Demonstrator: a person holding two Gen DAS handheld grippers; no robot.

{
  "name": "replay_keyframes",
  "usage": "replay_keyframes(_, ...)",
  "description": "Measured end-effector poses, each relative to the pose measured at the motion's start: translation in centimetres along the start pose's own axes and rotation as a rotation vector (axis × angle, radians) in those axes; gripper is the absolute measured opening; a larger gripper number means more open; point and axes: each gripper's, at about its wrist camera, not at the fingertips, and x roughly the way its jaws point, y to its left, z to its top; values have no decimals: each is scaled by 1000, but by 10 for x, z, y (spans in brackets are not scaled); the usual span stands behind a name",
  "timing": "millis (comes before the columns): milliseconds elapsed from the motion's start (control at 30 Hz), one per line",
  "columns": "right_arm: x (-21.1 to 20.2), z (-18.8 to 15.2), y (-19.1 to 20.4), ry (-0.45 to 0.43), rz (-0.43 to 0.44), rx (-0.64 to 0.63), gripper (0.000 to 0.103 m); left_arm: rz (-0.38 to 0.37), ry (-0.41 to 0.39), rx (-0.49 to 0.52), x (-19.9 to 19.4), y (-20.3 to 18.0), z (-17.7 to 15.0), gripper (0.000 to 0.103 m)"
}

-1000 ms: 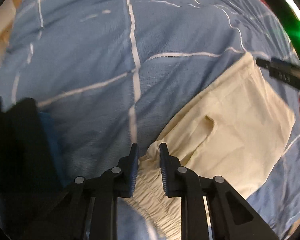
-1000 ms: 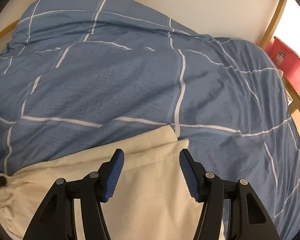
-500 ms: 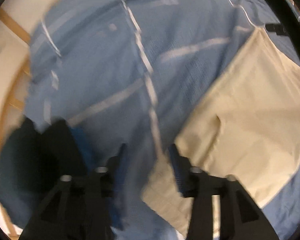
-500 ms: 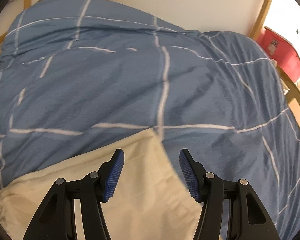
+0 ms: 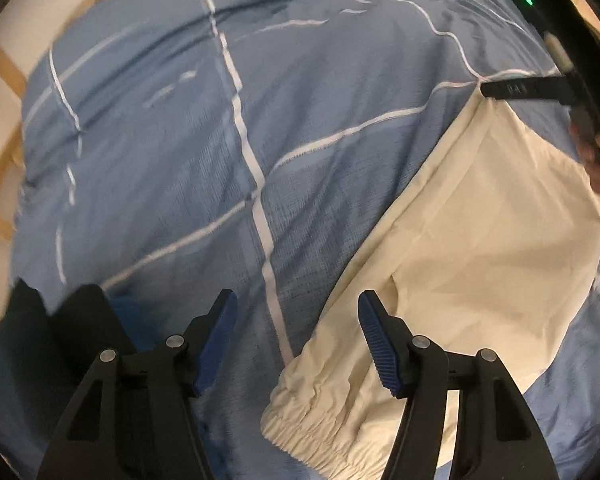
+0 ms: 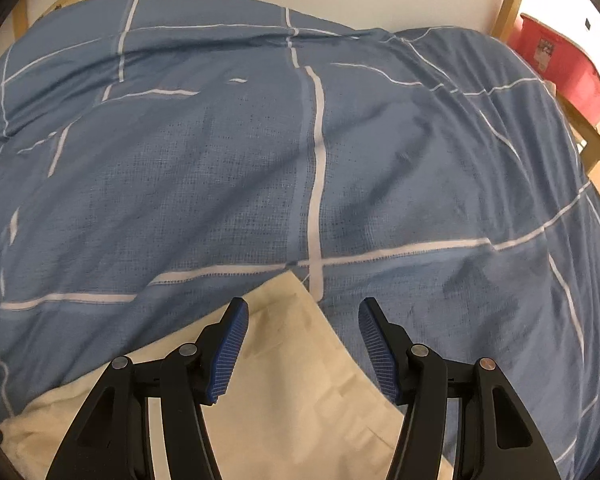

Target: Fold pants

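Left tongs (image 5: 294, 334) wide open, gripping nothing, low centre of frame over the duvet (image 5: 172, 152) with the pants' (image 5: 480, 240) elastic waistband just under the right finger. Right tongs (image 6: 302, 336) also wide open and empty, bottom centre, above the pants' (image 6: 292, 400) hem corner. Pants folded, lying flat on the bed, lower right in left view, bottom left in right view.

blue checked duvet (image 6: 220, 168) | red bin (image 6: 560, 68) | black garment (image 5: 60, 344)
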Motion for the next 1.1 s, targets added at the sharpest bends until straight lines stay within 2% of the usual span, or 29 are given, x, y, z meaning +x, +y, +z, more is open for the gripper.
replay_keyframes(67,5,1,3,20,-4,-23,56,-13,20,-17,5,1,-1,61)
replay_keyframes(100,6,1,5,20,3,-33,43,-16,22,-21,8,1,-1,61)
replay_keyframes(133,6,0,6,23,14,-34,25,-17,23,-24,10,1,-2,61)
replay_keyframes(200,5,-2,7,40,36,-28,12,-13,19,-21,14,0,-3,61)
replay_keyframes(300,-2,-1,9,-11,19,-37,11,29,13,-7,18,-4,-9,61)
replay_keyframes(467,-2,8,16,-65,-23,-53,10,160,36,45,32,-15,-23,62)
replay_keyframes(667,8,8,31,-89,-77,-112,11,183,39,25,34,-14,-36,62)
replay_keyframes(700,6,7,32,-106,-81,-112,12,181,36,15,33,-13,-36,62)
replay_keyframes(733,5,7,32,-111,-86,-111,21,182,30,5,30,-11,-37,62)
replay_keyframes(767,3,7,32,-107,-85,-107,30,188,18,-5,25,-11,-37,62)
replay_keyframes(800,-1,7,31,-101,-80,-104,52,193,0,-12,19,-11,-38,62)
replay_keyframes(833,-8,5,31,-113,-87,-96,58,201,-29,-22,9,-10,-39,62)
replay_keyframes(967,-48,-6,20,-182,-69,-52,62,169,-129,-87,-33,-4,-48,63)
replay_keyframes(1100,-100,-38,14,-267,-35,-85,66,130,-212,-130,-74,-10,-76,64)
